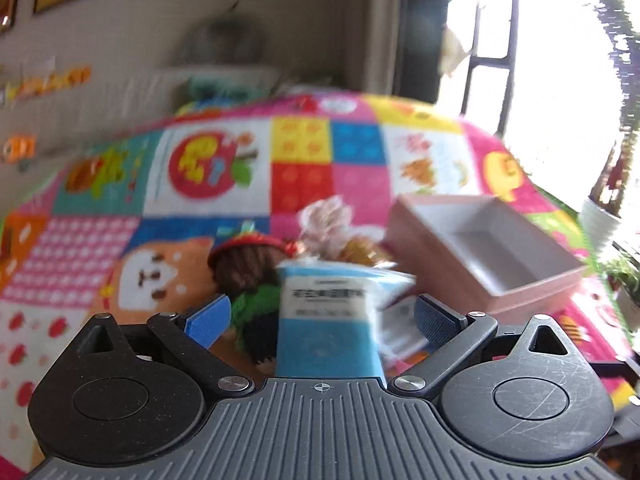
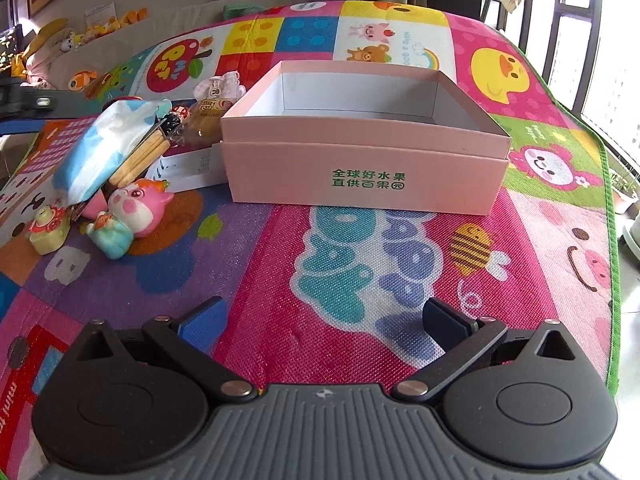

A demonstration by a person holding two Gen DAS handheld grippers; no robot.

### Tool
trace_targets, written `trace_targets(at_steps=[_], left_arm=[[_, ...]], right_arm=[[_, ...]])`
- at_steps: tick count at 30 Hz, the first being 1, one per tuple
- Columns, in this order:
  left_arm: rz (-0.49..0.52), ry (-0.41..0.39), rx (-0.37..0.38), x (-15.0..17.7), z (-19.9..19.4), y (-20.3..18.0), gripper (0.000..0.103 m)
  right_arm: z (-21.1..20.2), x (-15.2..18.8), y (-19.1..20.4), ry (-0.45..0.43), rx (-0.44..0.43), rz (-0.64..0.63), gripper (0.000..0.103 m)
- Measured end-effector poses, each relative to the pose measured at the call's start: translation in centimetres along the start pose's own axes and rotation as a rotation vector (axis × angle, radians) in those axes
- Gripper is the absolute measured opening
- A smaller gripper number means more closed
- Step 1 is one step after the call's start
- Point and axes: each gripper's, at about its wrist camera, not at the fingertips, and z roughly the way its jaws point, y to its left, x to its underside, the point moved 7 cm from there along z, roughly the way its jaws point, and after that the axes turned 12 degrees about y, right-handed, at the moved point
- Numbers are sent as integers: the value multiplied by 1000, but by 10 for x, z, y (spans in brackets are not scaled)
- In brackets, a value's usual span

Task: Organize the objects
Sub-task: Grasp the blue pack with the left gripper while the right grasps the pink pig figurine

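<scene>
An open pink box (image 2: 366, 142) with a white inside stands on the colourful play mat; it also shows at right in the left wrist view (image 1: 486, 248). Left of it lies a pile: a blue-and-white tissue pack (image 2: 102, 146), biscuit sticks (image 2: 140, 160), a wrapped cake (image 2: 204, 120), a pink pig toy (image 2: 138, 206) and small figurines (image 2: 48, 226). My left gripper (image 1: 322, 318) is open around the tissue pack (image 1: 326, 320), pads apart from it. A doll with brown hair and a red hat (image 1: 250, 264) lies behind. My right gripper (image 2: 322, 318) is open and empty over the mat.
The play mat (image 2: 360, 264) covers the surface. A window with dark bars (image 2: 576, 32) and potted plants (image 1: 608, 216) are at the right. Stuffed toys (image 2: 100, 24) line the back left wall. A white carton (image 2: 188, 170) lies against the box.
</scene>
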Motion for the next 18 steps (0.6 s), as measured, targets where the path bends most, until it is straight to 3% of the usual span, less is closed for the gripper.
trace_targets(at_steps=[3, 5, 6, 7, 10, 14, 18], left_arm=[[-9, 75, -31, 7, 24, 7, 101], [-35, 92, -4, 18, 26, 9, 98], [-53, 82, 13, 19, 23, 12, 80], [-65, 76, 41, 21, 22, 12, 54], [-109, 96, 74, 25, 14, 14, 54], [-120, 32, 116, 36, -25, 19, 54], [-120, 11, 68, 50, -58, 30, 54]], right_arm=[[0, 0, 0, 2, -1, -4, 103], [0, 0, 0, 3, 0, -7, 103], [1, 0, 1, 2, 1, -9, 103], [1, -1, 1, 2, 0, -11, 103], [0, -4, 6, 3, -34, -35, 103], [-11, -12, 35, -56, -147, -93, 103], [-11, -29, 75, -84, -218, -143, 98]])
